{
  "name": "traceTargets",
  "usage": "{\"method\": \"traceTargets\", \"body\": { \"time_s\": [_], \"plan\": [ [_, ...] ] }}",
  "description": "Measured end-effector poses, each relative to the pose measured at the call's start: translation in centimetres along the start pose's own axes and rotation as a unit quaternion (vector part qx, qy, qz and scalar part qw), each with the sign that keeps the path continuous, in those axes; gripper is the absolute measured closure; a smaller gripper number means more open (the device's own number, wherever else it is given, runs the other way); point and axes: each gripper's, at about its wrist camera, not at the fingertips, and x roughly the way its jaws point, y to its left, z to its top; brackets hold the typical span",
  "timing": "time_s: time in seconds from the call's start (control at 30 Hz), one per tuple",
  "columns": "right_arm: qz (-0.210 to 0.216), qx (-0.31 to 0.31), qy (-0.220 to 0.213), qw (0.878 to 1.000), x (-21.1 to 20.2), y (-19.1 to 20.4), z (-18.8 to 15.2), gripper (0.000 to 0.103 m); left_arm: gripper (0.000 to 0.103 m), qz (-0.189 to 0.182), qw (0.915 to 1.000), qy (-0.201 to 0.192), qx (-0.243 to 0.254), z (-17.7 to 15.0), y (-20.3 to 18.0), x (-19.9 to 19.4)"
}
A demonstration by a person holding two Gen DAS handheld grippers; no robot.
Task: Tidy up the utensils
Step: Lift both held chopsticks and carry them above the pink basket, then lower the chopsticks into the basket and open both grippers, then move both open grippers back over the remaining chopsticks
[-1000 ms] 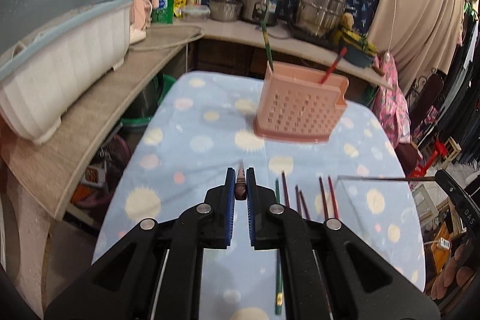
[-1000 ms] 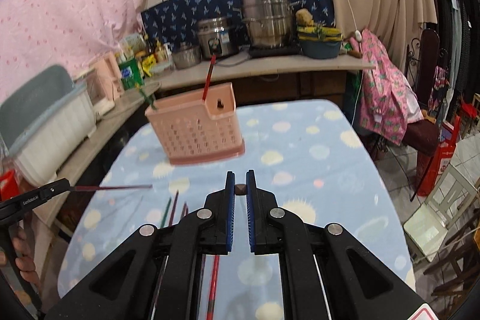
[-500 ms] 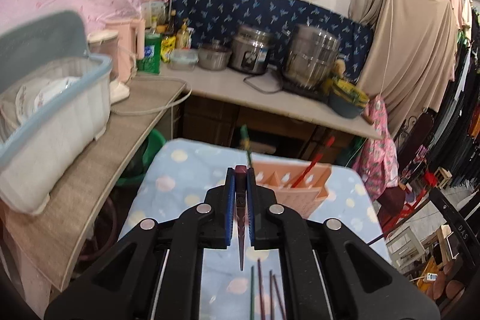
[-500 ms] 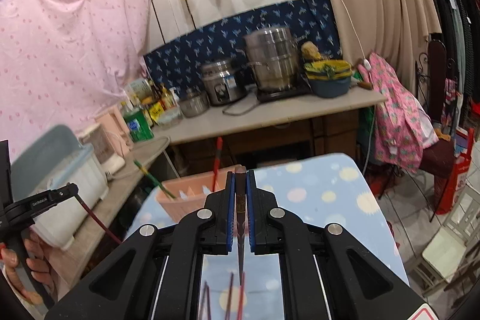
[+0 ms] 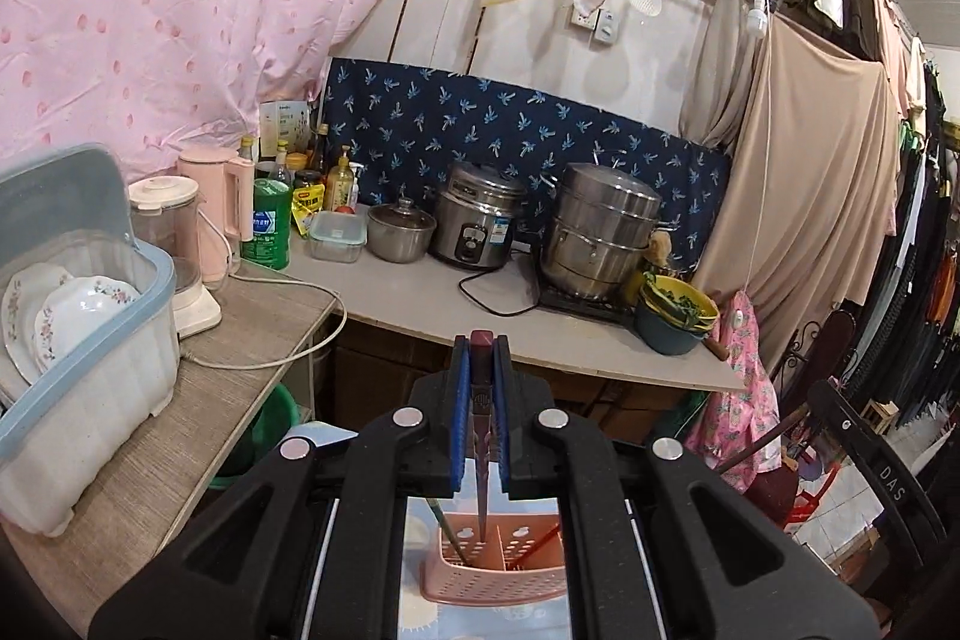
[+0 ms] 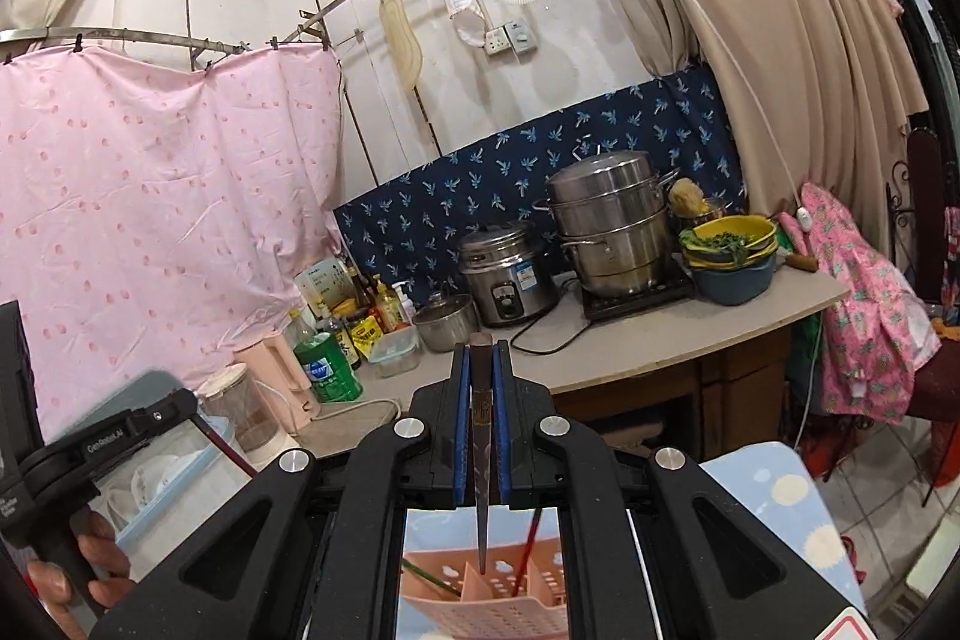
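the left tool (image 5: 481, 388) is clenched on a dark red chopstick (image 5: 480, 466); the right tool (image 6: 481, 388) is clenched on a brown chopstick (image 6: 480, 472). each stick hangs upright, tip down, over the pink utensil basket (image 5: 498, 568) on the blue-clothed desk (image 6: 774, 496). one green and one red chopstick lean inside the basket.

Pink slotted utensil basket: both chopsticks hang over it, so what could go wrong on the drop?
1. The dark red chopstick in the left gripper hangs above a divider in the pink slotted utensil basket; it may catch there.
2. The dark brown chopstick in the right gripper points near the red chopstick already inside; they may collide.
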Motion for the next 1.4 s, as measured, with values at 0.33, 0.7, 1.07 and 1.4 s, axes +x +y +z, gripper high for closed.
{"method": "traceTargets", "body": {
  "time_s": [0.33, 0.7, 1.07, 1.4],
  "plan": [
    [-0.027, -0.001, 0.084, 0.996, 6.2, -2.0, -6.1, 0.096, 0.096, 0.017, 0.9979, 0.063, 0.002, -4.6, 1.7, 5.1],
    [-0.039, -0.009, 0.101, 0.994, 6.0, -2.6, -8.3, 0.091, 0.078, 0.052, 0.9948, 0.079, 0.036, -8.0, 1.7, 5.8],
    [-0.034, -0.023, 0.066, 0.997, 0.2, -1.3, -7.8, 0.065, 0.044, 0.067, 0.9944, 0.056, 0.06, -8.7, 0.4, 1.8],
    [-0.042, -0.038, 0.085, 0.995, -5.4, -1.0, -11.0, 0.063, 0.039, 0.083, 0.9906, 0.062, 0.089, -11.7, -0.7, -2.2]
  ]
}}
